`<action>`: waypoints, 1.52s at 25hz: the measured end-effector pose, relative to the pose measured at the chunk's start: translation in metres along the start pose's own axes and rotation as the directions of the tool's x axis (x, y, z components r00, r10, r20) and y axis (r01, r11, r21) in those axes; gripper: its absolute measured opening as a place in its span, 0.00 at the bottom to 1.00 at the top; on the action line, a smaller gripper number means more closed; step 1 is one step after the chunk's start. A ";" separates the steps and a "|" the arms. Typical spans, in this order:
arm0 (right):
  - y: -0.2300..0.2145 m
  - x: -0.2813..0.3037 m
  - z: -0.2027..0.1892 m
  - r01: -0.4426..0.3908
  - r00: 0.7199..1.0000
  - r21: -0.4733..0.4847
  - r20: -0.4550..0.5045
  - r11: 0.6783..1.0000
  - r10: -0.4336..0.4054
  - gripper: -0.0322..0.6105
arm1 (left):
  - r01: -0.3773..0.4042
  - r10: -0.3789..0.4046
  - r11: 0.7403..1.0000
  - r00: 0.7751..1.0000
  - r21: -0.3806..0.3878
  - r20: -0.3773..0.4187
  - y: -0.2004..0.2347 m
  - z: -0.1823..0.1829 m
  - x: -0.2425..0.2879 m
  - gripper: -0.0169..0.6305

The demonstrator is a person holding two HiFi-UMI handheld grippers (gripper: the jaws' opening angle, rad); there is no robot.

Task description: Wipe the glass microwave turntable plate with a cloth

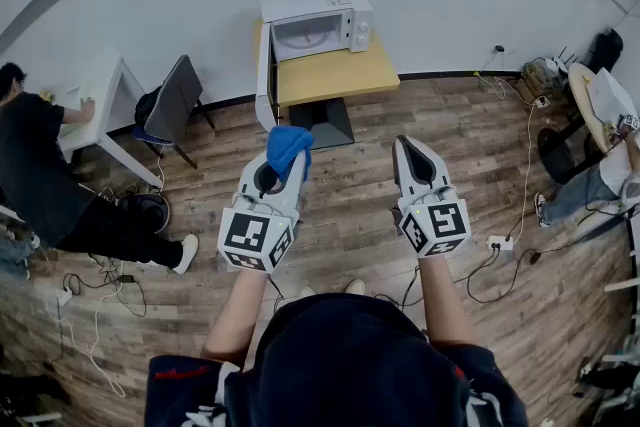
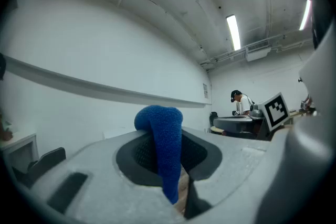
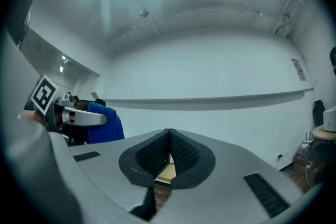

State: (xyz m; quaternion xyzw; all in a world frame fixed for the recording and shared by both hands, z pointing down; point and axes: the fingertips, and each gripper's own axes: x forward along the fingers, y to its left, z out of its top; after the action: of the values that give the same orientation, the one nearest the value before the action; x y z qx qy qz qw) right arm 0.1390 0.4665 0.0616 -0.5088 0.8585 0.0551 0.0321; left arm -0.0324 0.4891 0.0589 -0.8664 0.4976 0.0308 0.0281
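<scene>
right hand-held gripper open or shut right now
Shut. In the right gripper view, the right hand-held gripper has its two dark pads pressed together at the tips, with nothing between them.

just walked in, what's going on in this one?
A person stands on a wood floor with a hand-held gripper in each hand, both held out in front. The left hand-held gripper is shut on a blue cloth. The right hand-held gripper is shut and empty. A white microwave sits on a wooden table some way ahead, and neither gripper is near it. No glass turntable plate is visible, so wiping hasn't started.
</scene>
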 end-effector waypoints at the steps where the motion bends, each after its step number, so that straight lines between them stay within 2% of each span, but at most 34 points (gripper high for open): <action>1: 0.000 -0.001 -0.001 0.000 1.000 0.006 0.001 1.000 0.000 0.06 | 0.004 -0.004 1.000 1.000 -0.003 0.001 -0.002 0.000 0.000 0.12; 9: -0.007 -0.006 -0.002 0.003 1.000 0.046 0.025 0.999 -0.004 0.06 | 0.012 -0.012 1.000 1.000 -0.012 -0.007 -0.011 -0.004 0.005 0.12; 17: -0.025 -0.010 -0.014 -0.037 0.999 -0.022 -0.020 0.999 0.037 0.06 | -0.013 0.012 1.000 1.000 -0.024 -0.019 -0.027 -0.015 0.026 0.12; 25: -0.054 -0.015 -0.029 -0.083 0.996 -0.020 -0.021 0.996 0.083 0.06 | -0.079 0.078 0.997 0.996 -0.013 -0.031 -0.042 -0.031 0.044 0.12; 29: -0.064 -0.013 -0.035 -0.107 0.994 -0.036 -0.025 0.994 0.106 0.06 | -0.080 0.079 0.997 0.995 -0.010 -0.053 -0.054 -0.041 0.054 0.12; 38: -0.088 0.007 -0.051 -0.110 0.993 0.016 -0.035 0.994 0.110 0.06 | -0.070 0.069 0.997 0.994 -0.012 -0.081 -0.053 -0.051 0.091 0.12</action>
State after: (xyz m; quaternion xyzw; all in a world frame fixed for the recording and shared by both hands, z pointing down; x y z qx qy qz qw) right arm 0.2125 0.4117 0.1062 -0.4614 0.8860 0.0415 0.0170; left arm 0.0605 0.4340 0.1031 -0.8493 0.5280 0.0006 0.0008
